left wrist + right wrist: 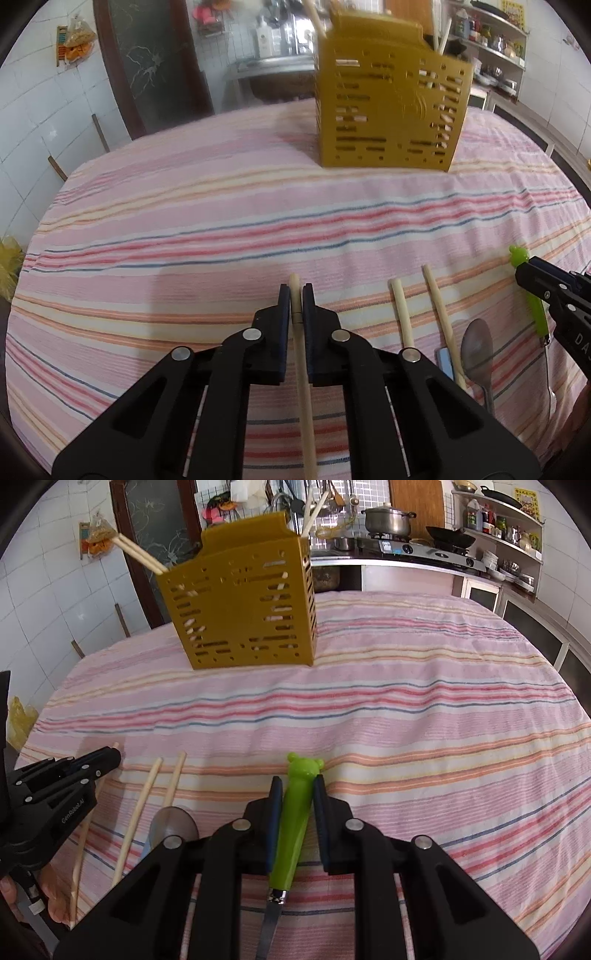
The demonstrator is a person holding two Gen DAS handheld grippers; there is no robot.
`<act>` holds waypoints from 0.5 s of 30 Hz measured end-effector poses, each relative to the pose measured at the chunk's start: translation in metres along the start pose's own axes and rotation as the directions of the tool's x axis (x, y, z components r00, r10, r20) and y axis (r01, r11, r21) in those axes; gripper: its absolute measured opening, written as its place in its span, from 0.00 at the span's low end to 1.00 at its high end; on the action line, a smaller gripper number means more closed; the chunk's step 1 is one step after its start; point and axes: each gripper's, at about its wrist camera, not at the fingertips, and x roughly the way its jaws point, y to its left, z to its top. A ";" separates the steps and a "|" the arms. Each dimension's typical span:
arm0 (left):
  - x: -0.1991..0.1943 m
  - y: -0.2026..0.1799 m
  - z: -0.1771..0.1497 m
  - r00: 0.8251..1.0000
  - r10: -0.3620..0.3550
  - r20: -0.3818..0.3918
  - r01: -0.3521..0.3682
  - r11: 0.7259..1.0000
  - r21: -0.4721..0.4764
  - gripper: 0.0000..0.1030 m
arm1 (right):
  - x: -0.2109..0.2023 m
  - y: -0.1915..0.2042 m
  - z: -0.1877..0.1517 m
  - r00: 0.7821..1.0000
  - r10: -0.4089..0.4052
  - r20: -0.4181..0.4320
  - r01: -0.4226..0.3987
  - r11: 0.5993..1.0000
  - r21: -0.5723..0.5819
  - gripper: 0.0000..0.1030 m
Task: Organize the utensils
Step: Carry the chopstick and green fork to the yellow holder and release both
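A mustard-yellow slotted utensil holder (391,107) stands at the far side of the table, with chopsticks leaning in it (142,555). My left gripper (295,295) is shut on a wooden chopstick (301,354) at the table surface. My right gripper (297,786) is around the green bear-topped handle of a utensil (295,819), its left pad touching the handle and a small gap at the right. Two more chopsticks (424,314) and a metal spoon (477,350) lie between the grippers.
The table has a pink striped cloth (258,221). A small blue item (444,363) lies beside the spoon. Behind the table are a counter with a stove and pot (388,520), shelves (509,535) and a dark door (155,62).
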 end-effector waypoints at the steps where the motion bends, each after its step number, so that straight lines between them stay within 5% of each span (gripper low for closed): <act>1: -0.003 0.000 0.000 1.000 -0.001 0.009 0.001 1.000 0.000 0.05 | -0.002 0.001 0.000 1.000 0.004 0.012 -0.004 1.000 0.000 0.17; 15: -0.077 0.019 0.003 0.968 -0.019 0.248 0.034 0.998 -0.053 0.05 | -0.059 0.003 0.007 0.971 0.032 0.238 -0.032 0.999 -0.006 0.16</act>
